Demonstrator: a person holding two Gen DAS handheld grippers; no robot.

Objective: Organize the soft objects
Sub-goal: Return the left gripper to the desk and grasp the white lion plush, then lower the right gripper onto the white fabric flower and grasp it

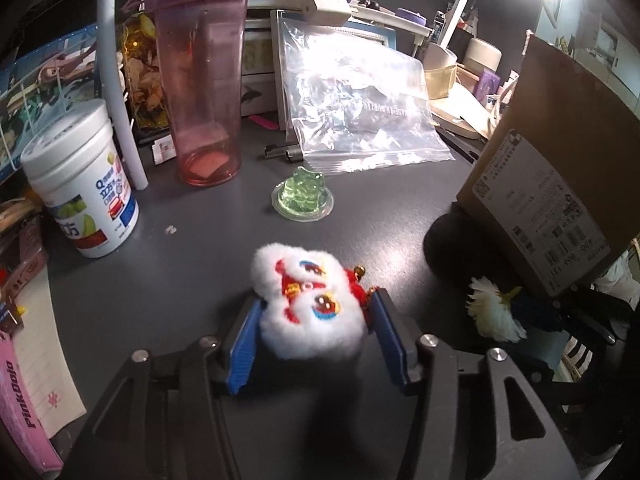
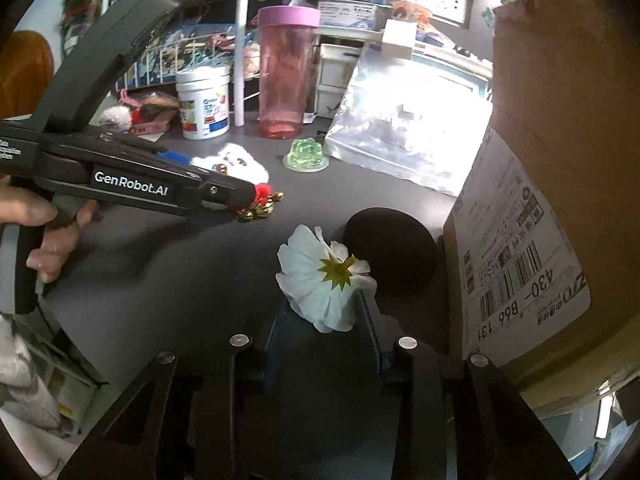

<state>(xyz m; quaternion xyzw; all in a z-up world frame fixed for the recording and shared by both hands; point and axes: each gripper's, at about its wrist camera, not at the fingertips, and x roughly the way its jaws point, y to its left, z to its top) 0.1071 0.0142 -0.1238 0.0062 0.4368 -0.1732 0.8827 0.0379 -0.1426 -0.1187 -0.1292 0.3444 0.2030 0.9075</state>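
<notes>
Left wrist cam: my left gripper (image 1: 316, 312) has its blue pads (image 1: 244, 344) closed in on both sides of the white plush lion charm (image 1: 310, 306), fluffy body squeezed between them, embroidered face up. Its red tassel w/ gold bells (image 1: 360, 276) pokes out by the right pad. Charm sits low over the dark gray desk (image 1: 180, 272), can't tell if it's touching the surface.

Right wrist cam: my right gripper (image 2: 324, 312) holds a white fabric flower (image 2: 320, 280) between the fingers, green calyx facing the cam, petals spilling fwd past the tips. Just beyond the flower, a black round pad (image 2: 390, 252) lies flat on the desk, touching the brown cardboard box (image 2: 560, 160) w/ shipping label on the right.

From this side I also see the left tool w/ GenRobot.AI lettering, charm sticking out at its tip, bells hanging near the desk.

Farther back, mid-desk: green jelly toy (image 1: 303, 196) on a clear round base, well apart from both grippers. Behind it a clear zip bag (image 1: 360, 108), a pink tumbler (image 1: 204, 80) w/ purple lid, and a white tub (image 1: 80, 184) to the left.
</notes>
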